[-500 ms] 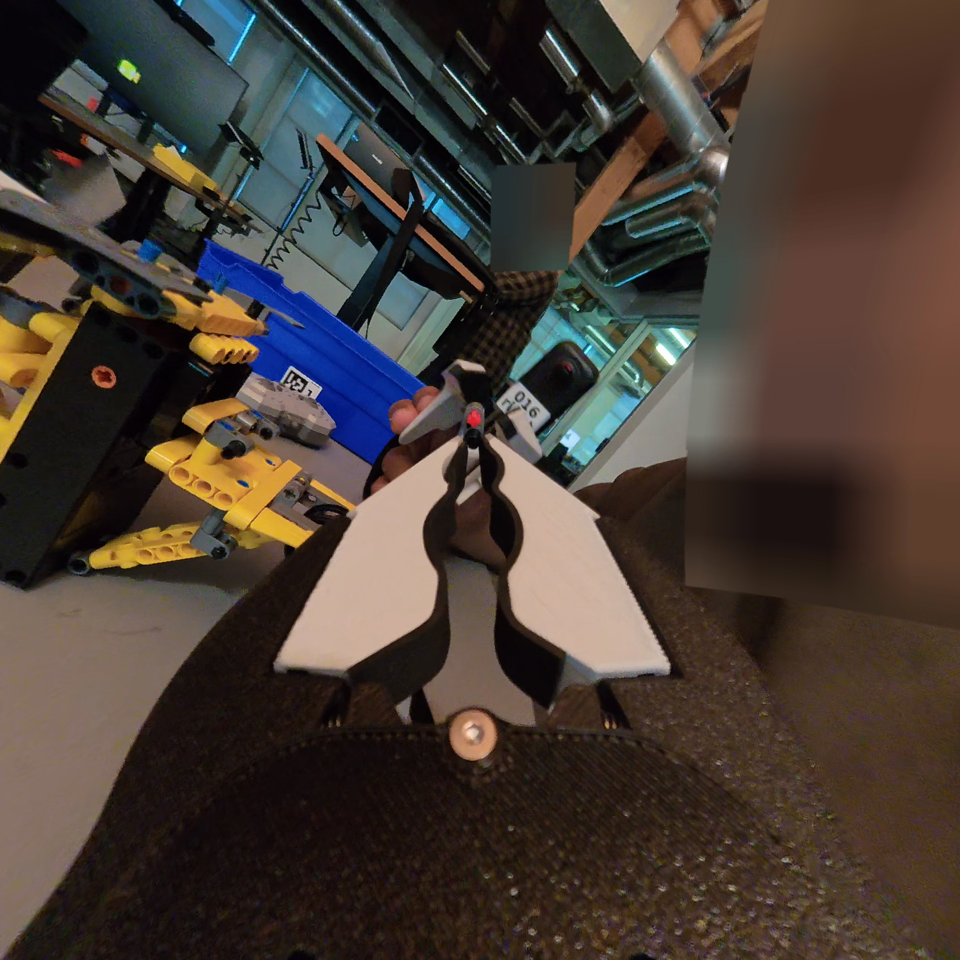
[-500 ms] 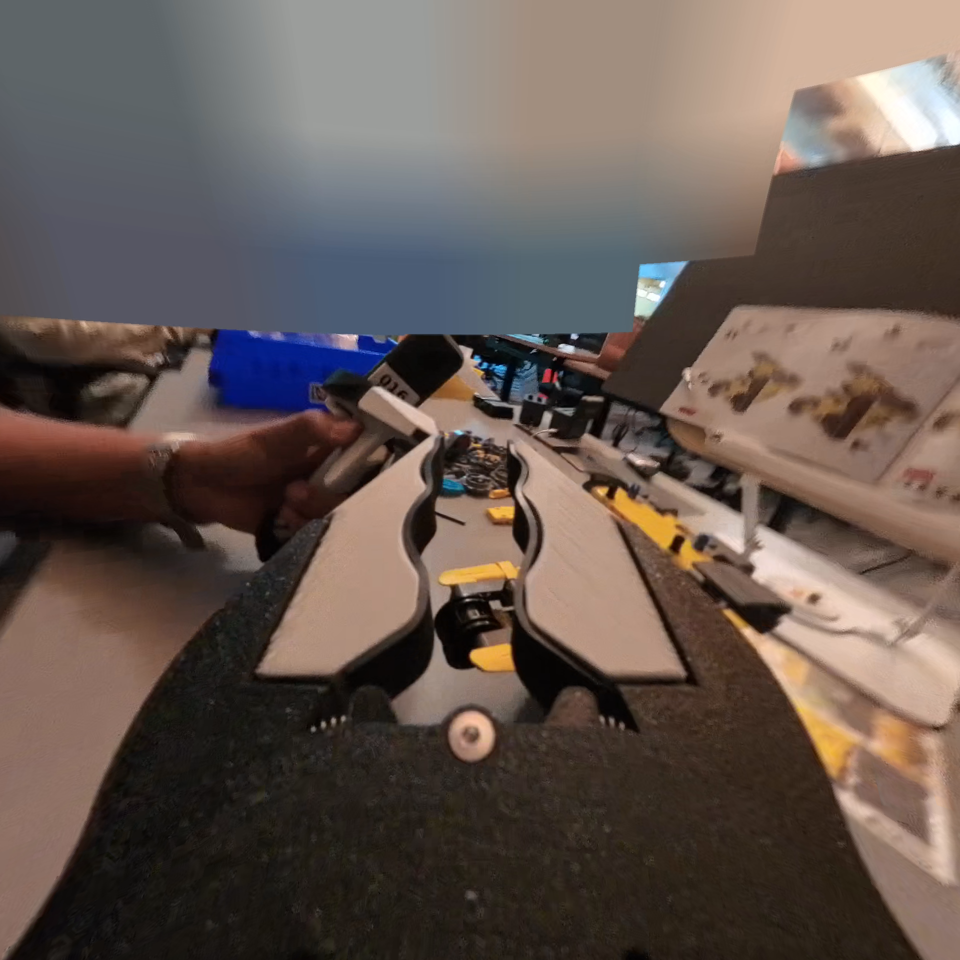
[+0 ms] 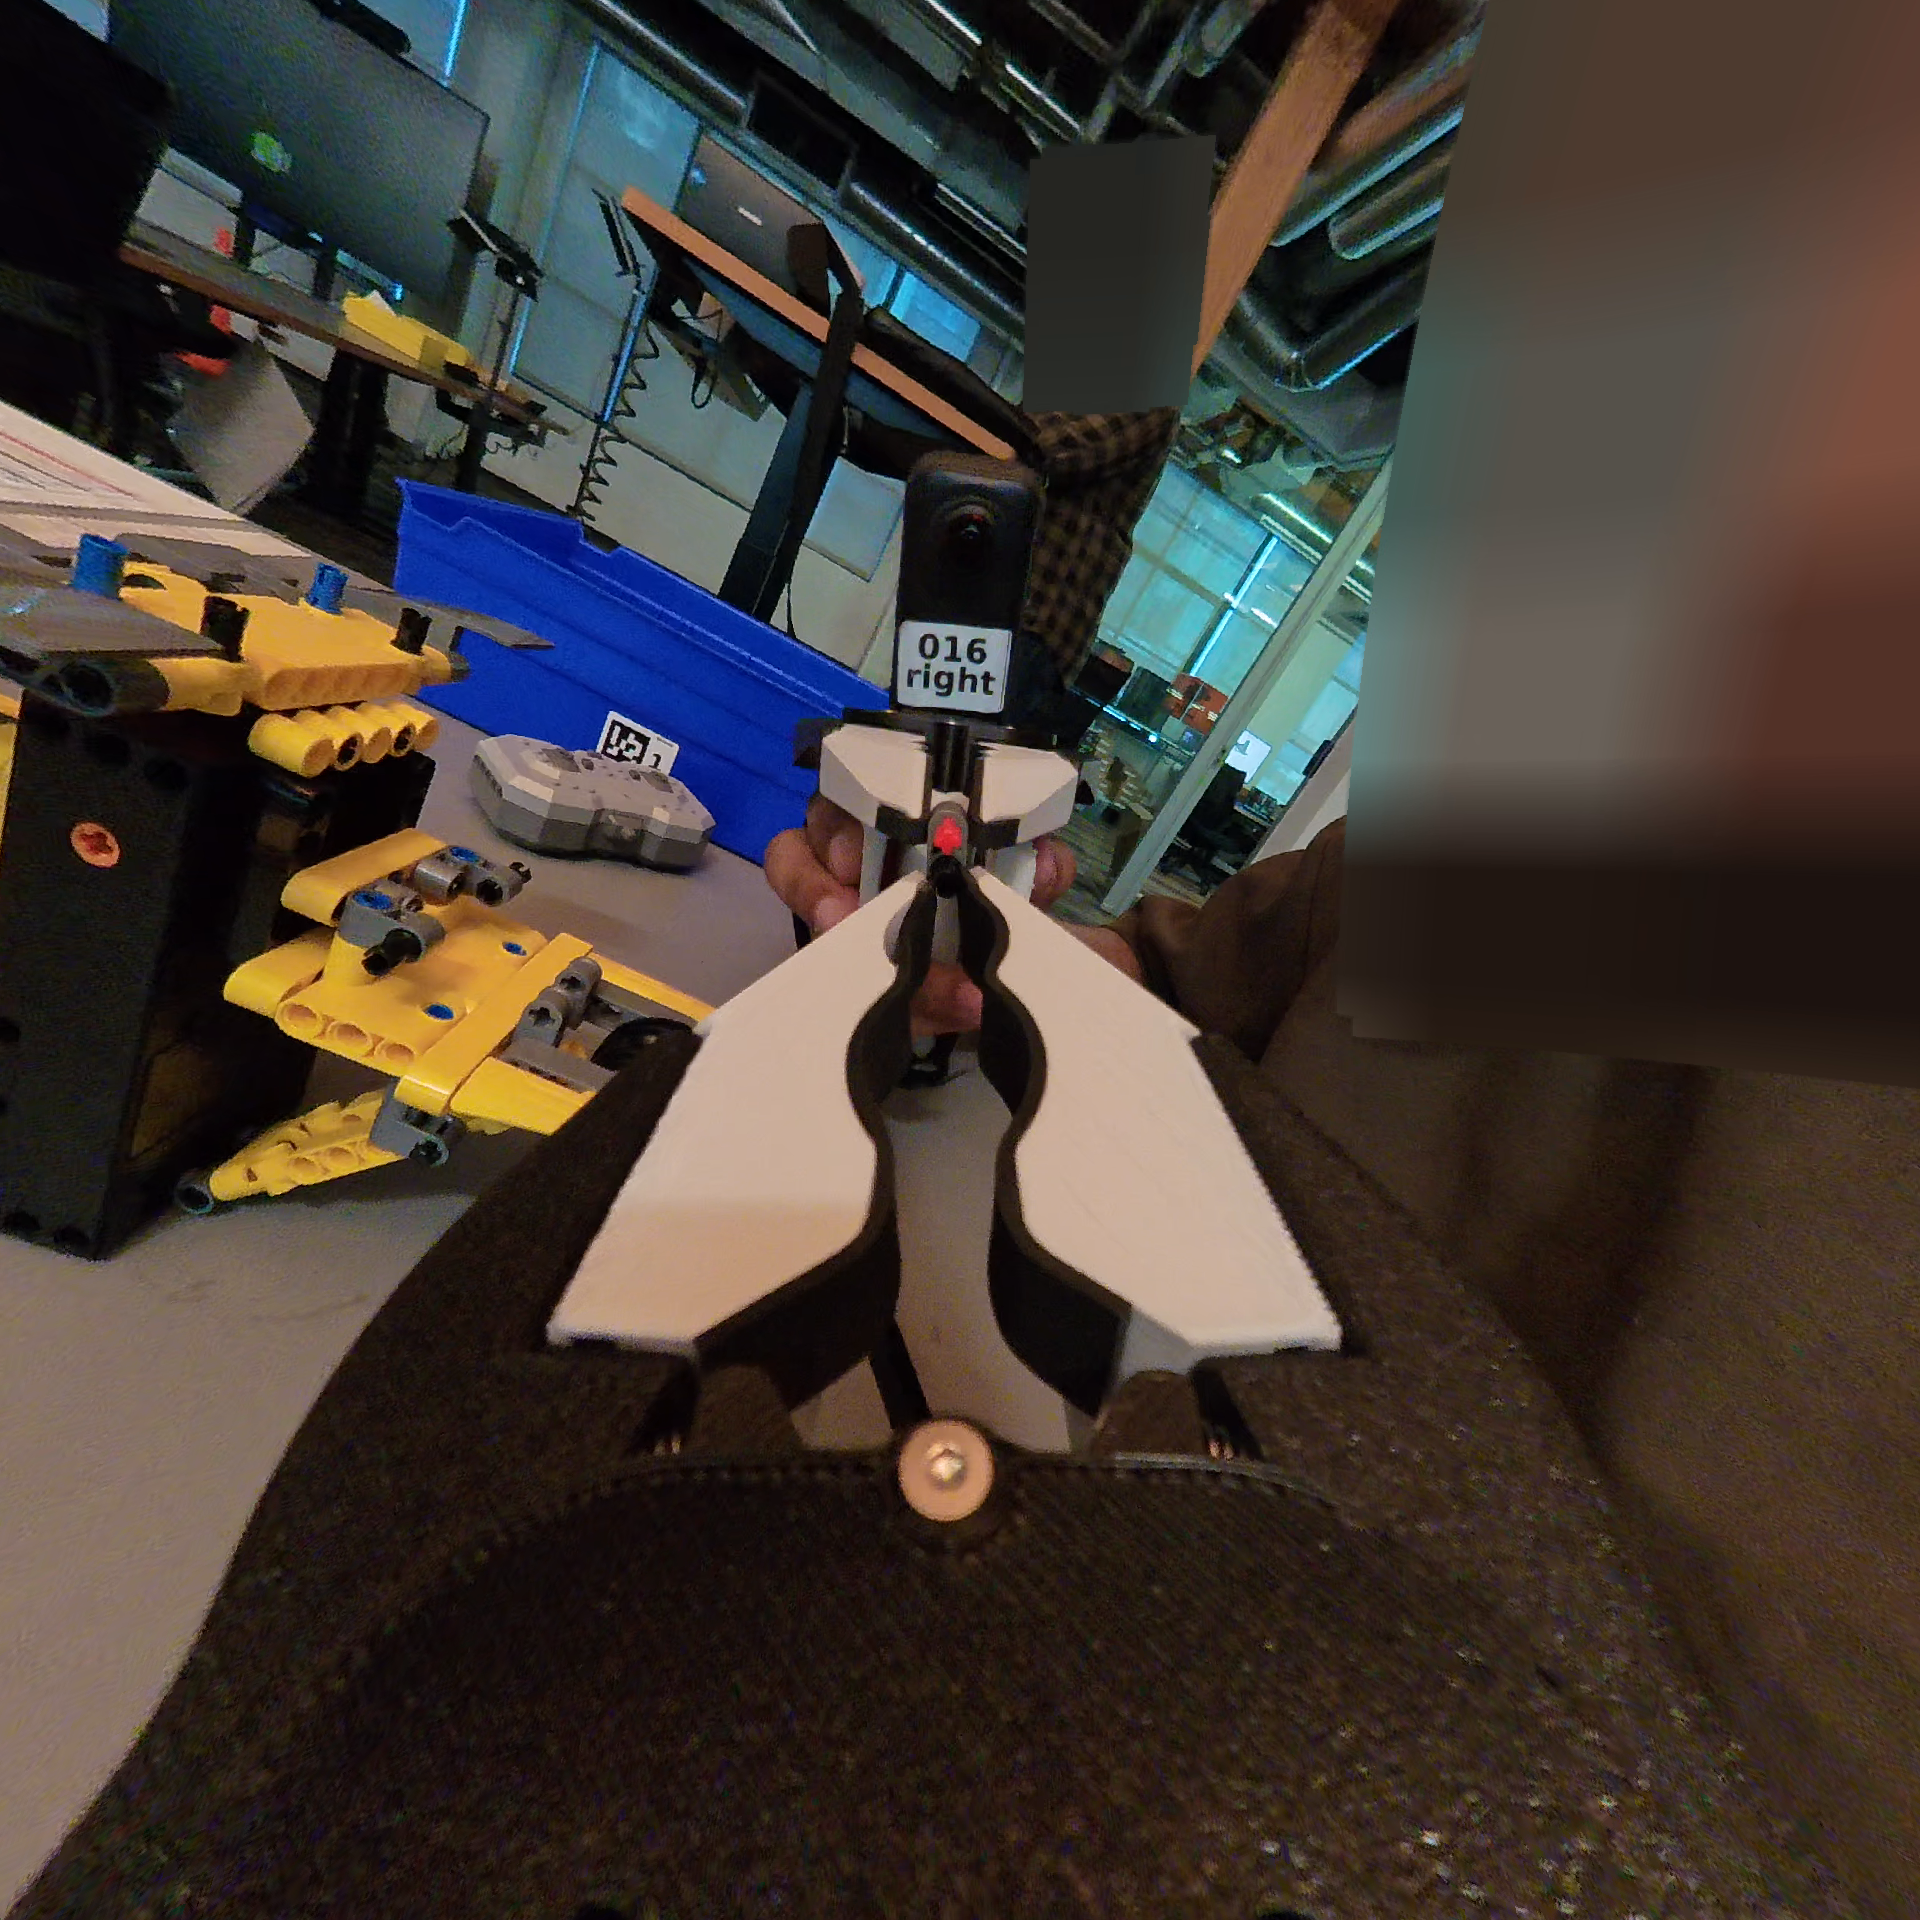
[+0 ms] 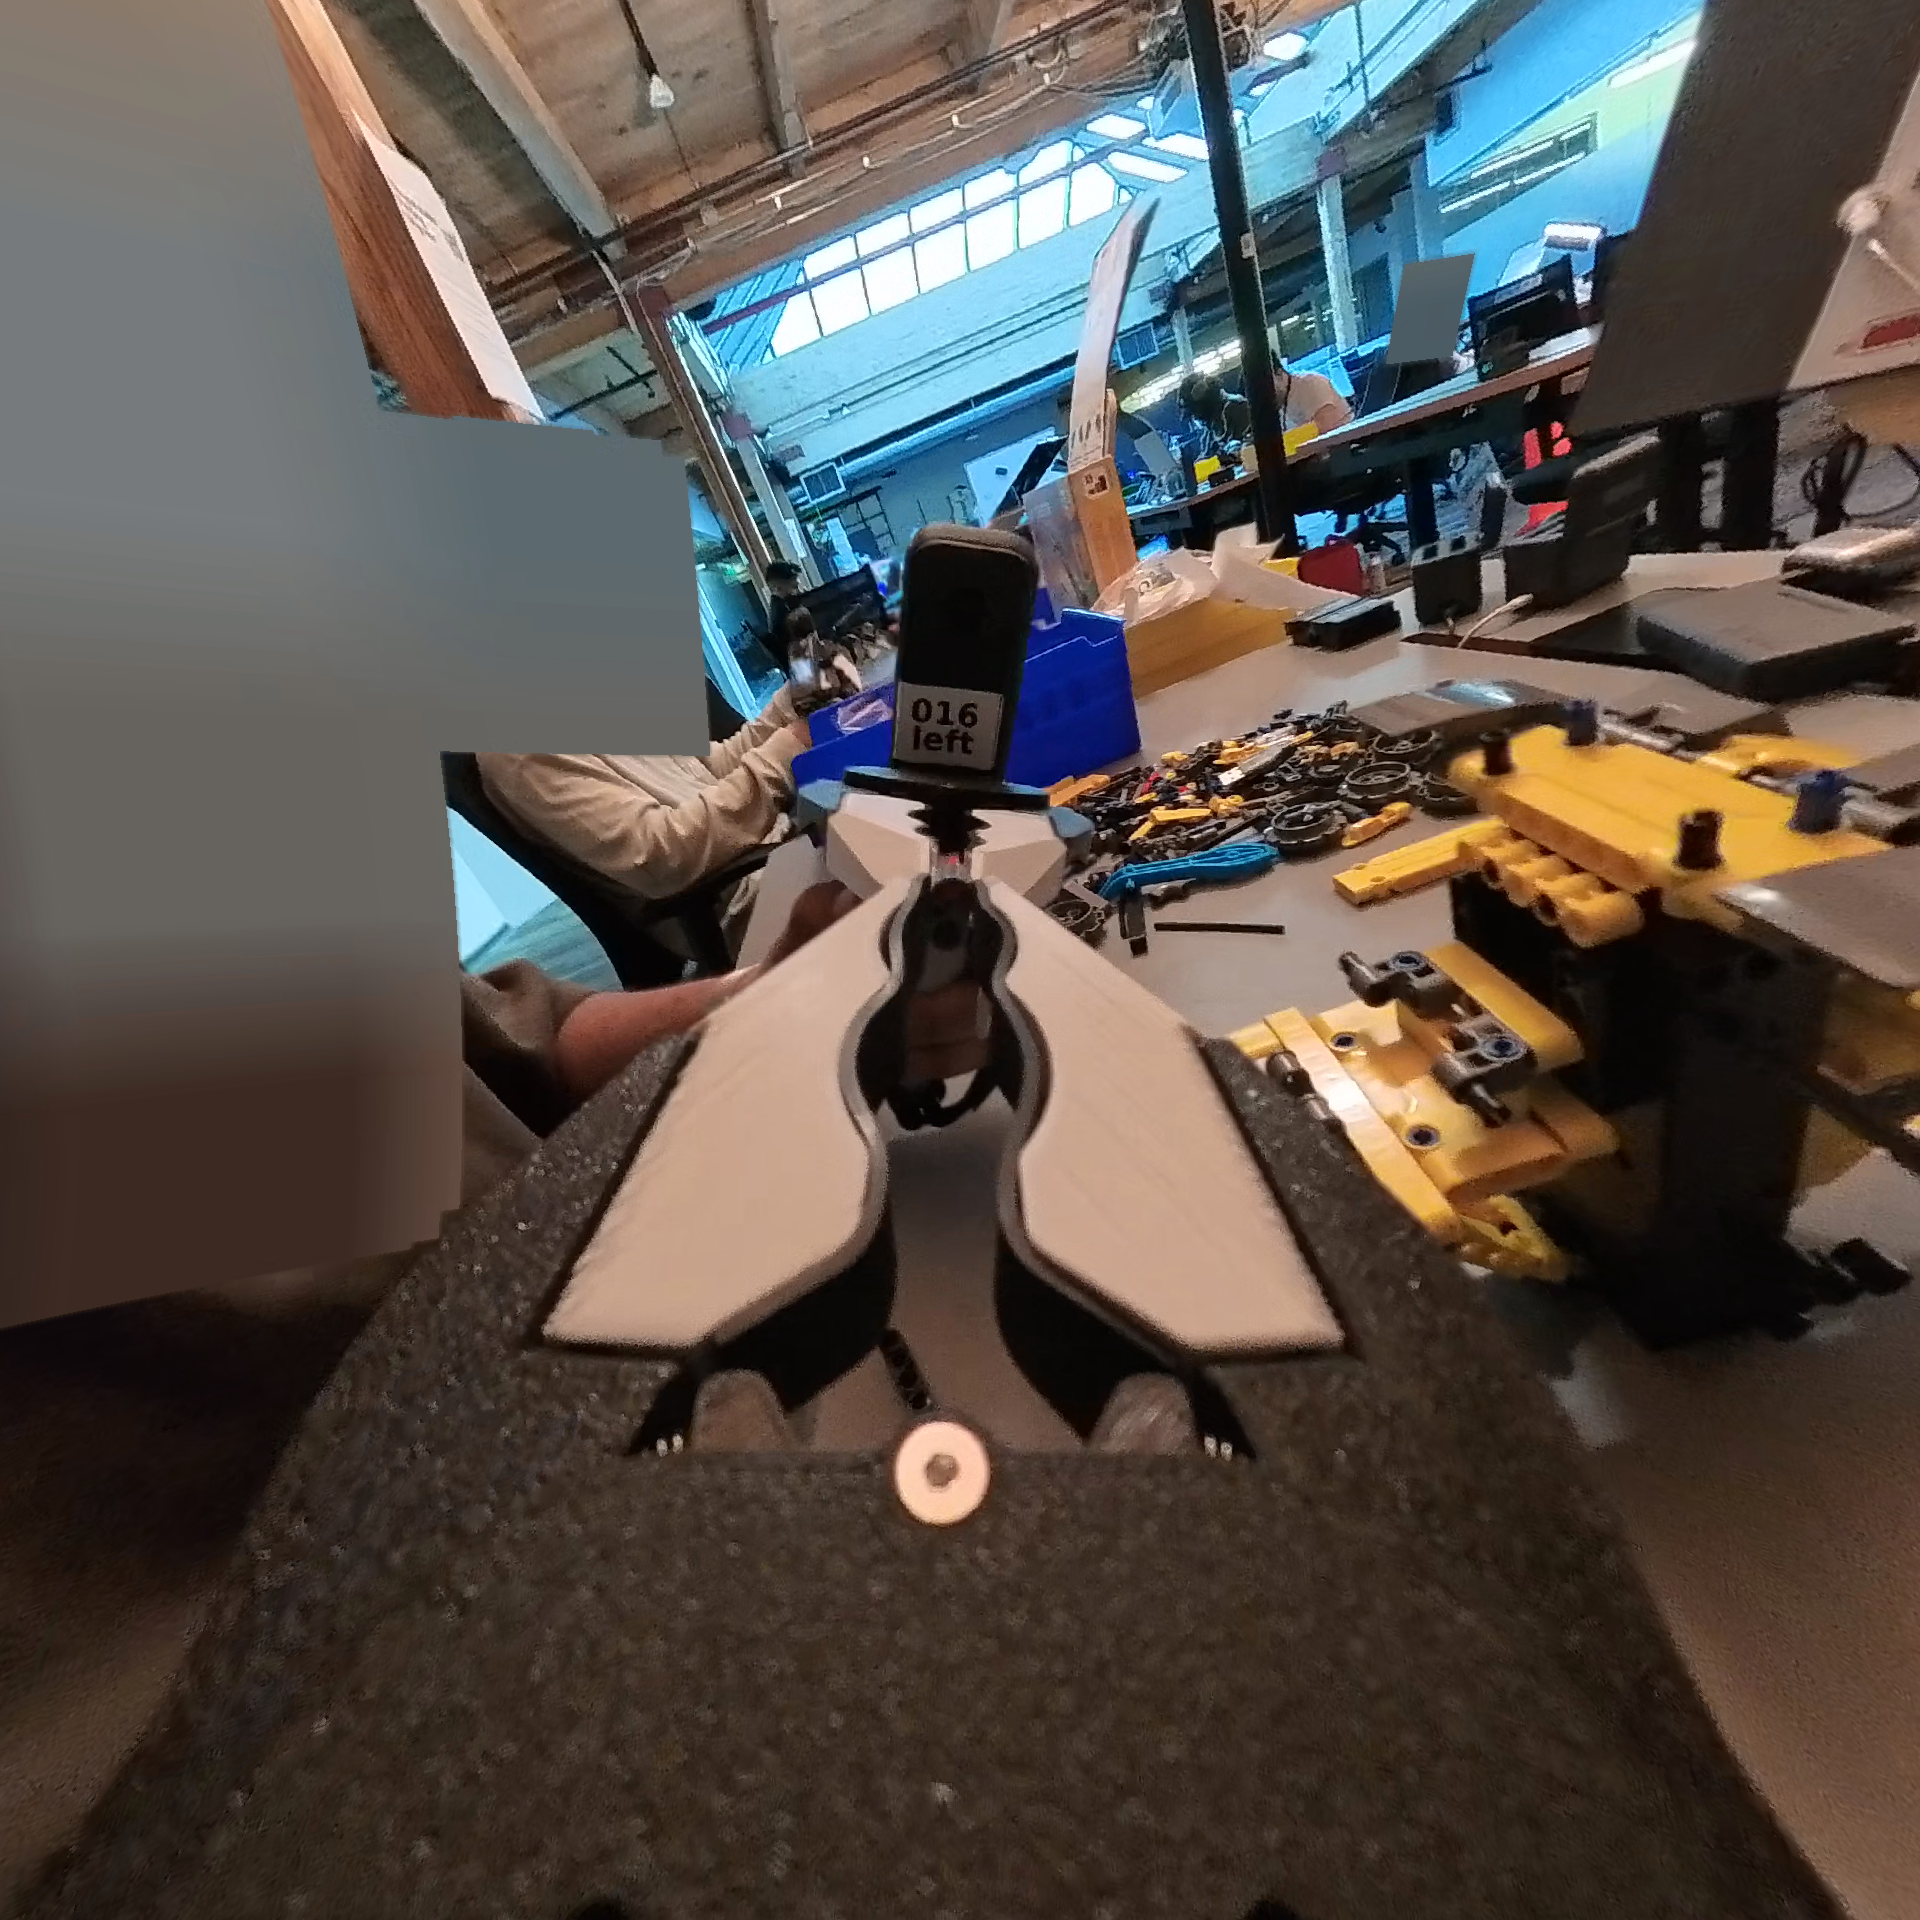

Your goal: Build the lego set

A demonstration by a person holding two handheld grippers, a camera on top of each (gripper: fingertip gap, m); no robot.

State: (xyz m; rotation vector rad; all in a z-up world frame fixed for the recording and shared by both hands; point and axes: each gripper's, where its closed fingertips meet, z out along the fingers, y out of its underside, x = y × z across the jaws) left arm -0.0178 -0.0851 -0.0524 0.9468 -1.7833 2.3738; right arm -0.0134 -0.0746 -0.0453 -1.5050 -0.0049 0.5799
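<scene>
My left gripper [image 3: 945, 885] and my right gripper [image 4: 948, 883] point at each other, tip to tip, above the grey table [image 3: 156, 1403]. Both are shut. A small red and black pin piece [image 3: 948, 834] sits between the two sets of fingertips. The left tips pinch its black end and the right tips appear to pinch its red end. In the right wrist view only a faint red glint shows at the tips. The right gripper's white body [image 3: 873, 774] and the left gripper's white body [image 4: 883, 842] each carry a black camera and sit in a person's hand.
A yellow and black brick model [image 3: 343, 966] stands on the table and also shows in the right wrist view [image 4: 1558, 987]. A grey hub block [image 3: 582, 795] and a blue bin [image 3: 623, 665] lie behind it. Loose parts [image 4: 1247, 790] are piled by another blue bin [image 4: 1070, 707]. The tips of both grippers are at nearly the same place. It is some 25 centimetres from my right tips to the grey hub block [image 3: 582, 795].
My right gripper has swung from facing the table to facing the left gripper, and its fingers have closed. The left gripper has tilted more upright and still holds the small piece.
</scene>
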